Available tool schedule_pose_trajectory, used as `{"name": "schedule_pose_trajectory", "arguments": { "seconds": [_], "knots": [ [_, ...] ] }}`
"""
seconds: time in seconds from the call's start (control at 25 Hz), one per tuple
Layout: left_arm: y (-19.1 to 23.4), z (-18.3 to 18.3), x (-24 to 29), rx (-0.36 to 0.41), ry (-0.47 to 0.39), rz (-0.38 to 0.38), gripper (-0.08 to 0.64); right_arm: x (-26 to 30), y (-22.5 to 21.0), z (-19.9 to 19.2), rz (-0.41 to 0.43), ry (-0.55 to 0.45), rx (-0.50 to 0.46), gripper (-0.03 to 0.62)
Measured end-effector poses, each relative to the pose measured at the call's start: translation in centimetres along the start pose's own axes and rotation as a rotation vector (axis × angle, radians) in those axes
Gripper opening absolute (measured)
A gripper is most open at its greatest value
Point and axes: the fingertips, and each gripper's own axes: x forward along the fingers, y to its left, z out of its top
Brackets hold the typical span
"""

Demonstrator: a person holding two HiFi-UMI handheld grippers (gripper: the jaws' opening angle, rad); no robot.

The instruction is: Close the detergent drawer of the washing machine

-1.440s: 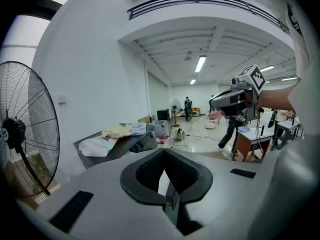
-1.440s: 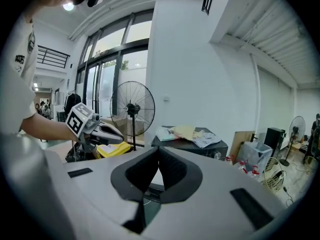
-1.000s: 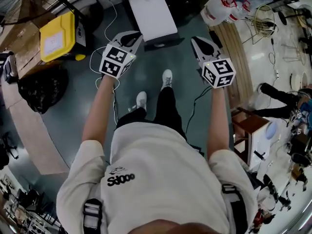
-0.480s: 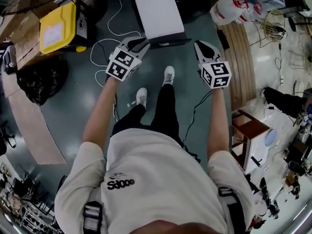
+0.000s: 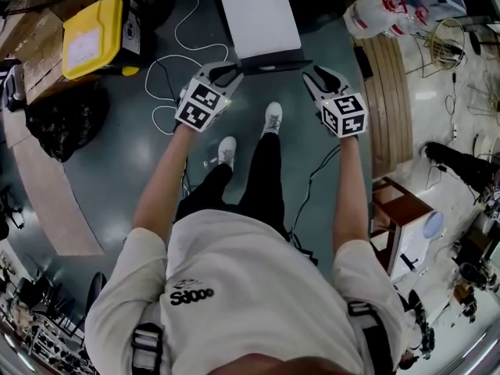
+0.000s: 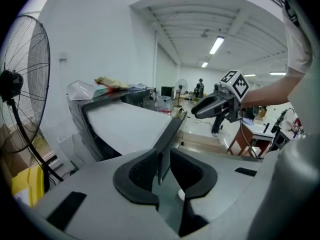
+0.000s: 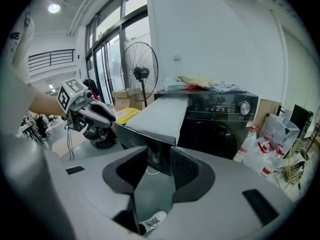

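The washing machine (image 5: 258, 14) has a white top and a black front, and stands just ahead of the person's feet. Its control panel with a round knob (image 7: 243, 106) shows in the right gripper view. I cannot make out the detergent drawer in any view. My left gripper (image 5: 226, 73) hangs near the machine's front left corner, my right gripper (image 5: 316, 76) near its front right corner. Both have just been opening their jaws and stand open with nothing between them. The machine's front top edge (image 6: 170, 129) shows past the left jaws.
A yellow box (image 5: 92, 37) and a black bag (image 5: 62, 119) lie left of the machine. A white cable (image 5: 168, 76) loops on the floor. Bagged bottles (image 5: 383, 10) and a wooden stool (image 5: 398, 201) are at the right. A standing fan (image 7: 141, 69) is beyond; clothes (image 7: 200, 81) lie on top.
Both grippers have sunk and come closer to the machine's front edge. Their jaws, shut a second ago, now stand apart.
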Motion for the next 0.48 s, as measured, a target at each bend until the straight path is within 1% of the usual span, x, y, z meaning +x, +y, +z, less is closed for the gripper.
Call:
{"name": "schedule_pose_trajectory", "arguments": {
  "seconds": [0.16, 0.32, 0.48],
  "knots": [
    [0.2, -0.7, 0.4, -0.018, 0.015, 0.022, 0.087, 0.9, -0.9, -0.8, -0.029, 0.015, 0.006, 0.114],
    [0.3, -1.5, 1.1, -0.031, 0.022, 0.029, 0.085, 2.0, -1.5, -1.5, -0.045, 0.036, 0.001, 0.114],
    [0.5, -2.0, 1.6, -0.053, 0.004, 0.026, 0.086, 3.1, -1.9, -1.9, -0.050, 0.041, -0.004, 0.114]
  ]
}}
